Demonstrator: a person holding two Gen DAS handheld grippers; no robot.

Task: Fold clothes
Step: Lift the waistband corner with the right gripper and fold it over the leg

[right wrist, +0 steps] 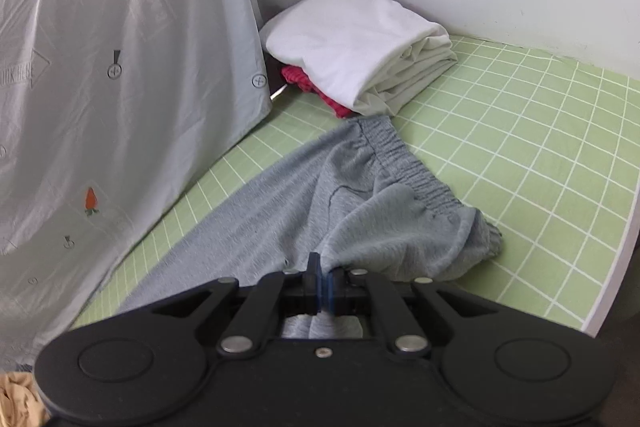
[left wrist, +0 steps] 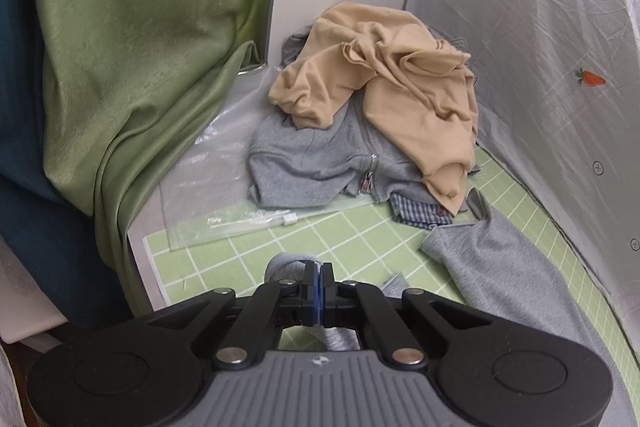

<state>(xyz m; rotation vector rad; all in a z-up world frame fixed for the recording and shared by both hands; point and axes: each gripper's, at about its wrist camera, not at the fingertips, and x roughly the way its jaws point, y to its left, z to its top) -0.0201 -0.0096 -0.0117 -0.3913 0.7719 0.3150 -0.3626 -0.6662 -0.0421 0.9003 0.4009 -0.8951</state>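
A pair of grey shorts (right wrist: 352, 195) is pinched by both grippers above the green gridded mat (right wrist: 520, 147). The right gripper (right wrist: 320, 273) is clamped on cloth just below the elastic waistband, which is bunched and sagging towards the mat's right edge. The left gripper (left wrist: 318, 273) is closed on another fold of the same grey fabric (left wrist: 500, 267); how much cloth lies between its pads is hidden by the fingers. In the far corner a beige garment (left wrist: 384, 87) is heaped over a grey zip top (left wrist: 312, 163), with a checked piece (left wrist: 416, 213) mostly buried beneath. A folded white stack (right wrist: 360, 47) is seen against the wall, covering something red (right wrist: 316, 91) that cannot be identified.
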